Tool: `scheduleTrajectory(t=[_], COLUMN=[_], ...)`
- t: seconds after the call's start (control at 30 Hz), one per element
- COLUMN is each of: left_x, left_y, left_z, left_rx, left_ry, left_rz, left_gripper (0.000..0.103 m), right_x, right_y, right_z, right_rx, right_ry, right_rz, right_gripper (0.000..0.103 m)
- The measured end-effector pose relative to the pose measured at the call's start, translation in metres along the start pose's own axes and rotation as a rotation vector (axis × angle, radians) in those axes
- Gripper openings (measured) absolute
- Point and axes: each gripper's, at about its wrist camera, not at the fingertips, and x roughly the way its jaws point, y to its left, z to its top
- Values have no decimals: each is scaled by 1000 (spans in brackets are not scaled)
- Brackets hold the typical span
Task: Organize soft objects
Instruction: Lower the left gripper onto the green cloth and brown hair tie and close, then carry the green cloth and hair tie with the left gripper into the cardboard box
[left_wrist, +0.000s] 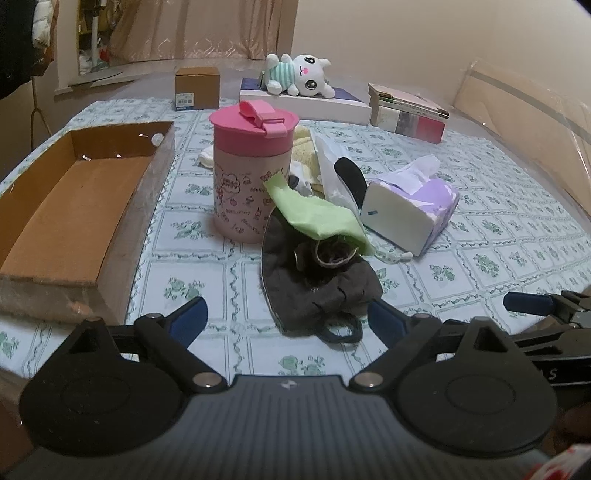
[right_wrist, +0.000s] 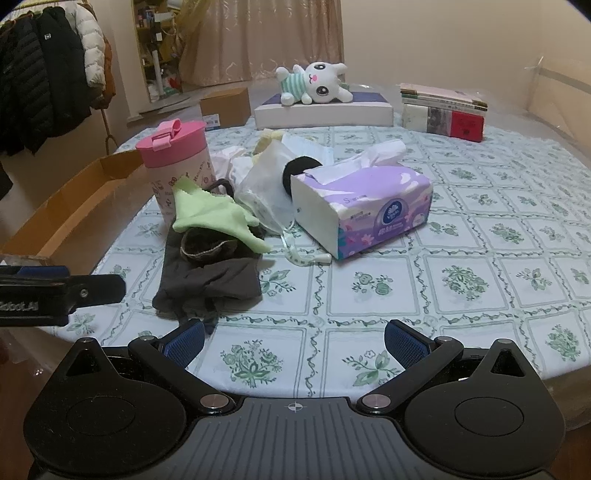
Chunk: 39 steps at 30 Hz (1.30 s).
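Two tools hover over the patterned surface (right_wrist: 406, 295), jaws apart and empty: left tool (left_wrist: 288, 314), right tool (right_wrist: 293, 338). Just ahead of the left one lies a dark grey cloth (left_wrist: 317, 288), a green cloth (left_wrist: 317, 214) draped behind it, then pink cup (left_wrist: 251, 173), tissue pack (right_wrist: 365, 206), and farthest, a plush bunny (right_wrist: 314, 83).

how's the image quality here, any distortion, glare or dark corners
Left wrist view: strong fisheye bend, the open brown cardboard box curves along its edge, black vignette top right. Right wrist view: same bowing of the green-patterned tablecloth, dim warm light, glare on clear plastic at far right, dark corners.
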Motion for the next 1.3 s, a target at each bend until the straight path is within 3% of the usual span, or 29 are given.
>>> scheduleTrajectory(t=[0.47, 0.63, 0.83, 1.03, 1.1, 1.17, 1.3], left_x=[41, 58, 76, 84, 84, 82, 70], left_y=[-7, -20, -32, -28, -25, -21, -5], left_z=[32, 43, 48, 50, 52, 54, 59], left_rx=[70, 201, 344, 321, 297, 272, 173], left_ry=[-23, -38, -32, -15, -11, -13, -46], left_rz=[-33, -51, -60, -94, -105, -119, -140], left_gripper=[77, 68, 50, 27, 12, 5, 3], right_x=[24, 33, 43, 48, 48, 48, 46], right_y=[-6, -9, -12, -10, -10, -9, -7], right_z=[15, 20, 23, 22, 22, 23, 24], right_rx=[-16, -17, 0, 2, 4, 2, -4], right_ry=[-36, -41, -32, -18, -16, -16, -22], right_rz=[44, 41, 38, 38, 38, 37, 40], right_gripper=[102, 102, 102, 102, 102, 102, 102])
